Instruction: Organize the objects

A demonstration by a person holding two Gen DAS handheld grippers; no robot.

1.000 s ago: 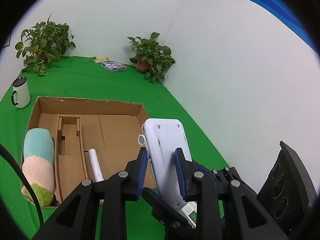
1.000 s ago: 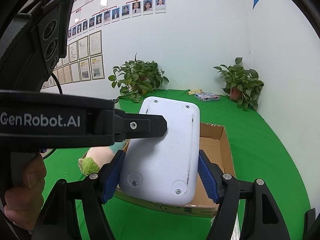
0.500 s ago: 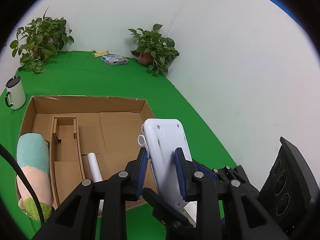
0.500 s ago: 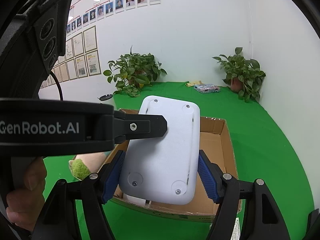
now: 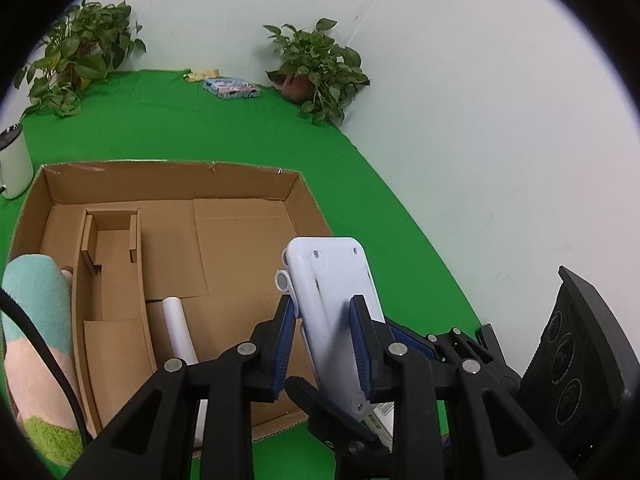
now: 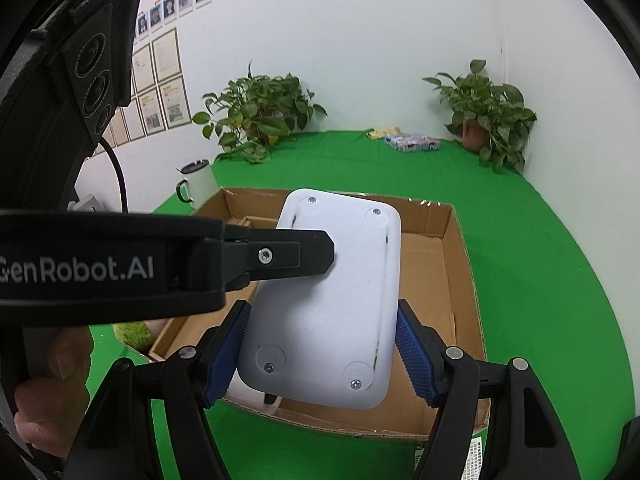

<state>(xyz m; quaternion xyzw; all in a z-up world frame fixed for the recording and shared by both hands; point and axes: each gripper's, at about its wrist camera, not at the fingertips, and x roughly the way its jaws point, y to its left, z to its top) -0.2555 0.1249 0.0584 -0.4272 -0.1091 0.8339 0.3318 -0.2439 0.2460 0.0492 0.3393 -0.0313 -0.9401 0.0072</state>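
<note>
A green cloth [image 6: 520,280] is spread over the whole table, up to the white walls. On it, an open brown cardboard box [image 5: 168,184] is set, the biggest thing there, with a small cardboard divider folded inside it. A soft plush toy [image 5: 36,344] in blue, pink and green is laid along the left side of the box, and part of it is hidden. A white flat device [image 6: 332,300] with rounded corners and 4 screws in its back is held in the air above the near edge of the box, tilted up. It is gripped by 2 claws at once. The left gripper [image 5: 322,344] is closed tight on the thin sides of the device, with both blue pads pressed on it. The right gripper [image 6: 320,356] is spread wide across the broad sides of the same device, and its blue pads are seen right at the edges, so the device is held there too. A hand [image 6: 48,392] is seen on the left claw's handle. 2 leafy potted plants [image 6: 260,116] are placed by the back wall, well apart. A white mug [image 6: 198,182] with a dark lid is stood just beside the far left corner of the box. A white tube [image 5: 180,328] is laid on the box floor. A small colourful packet [image 5: 230,88] is left near the back wall, between the plants.
</note>
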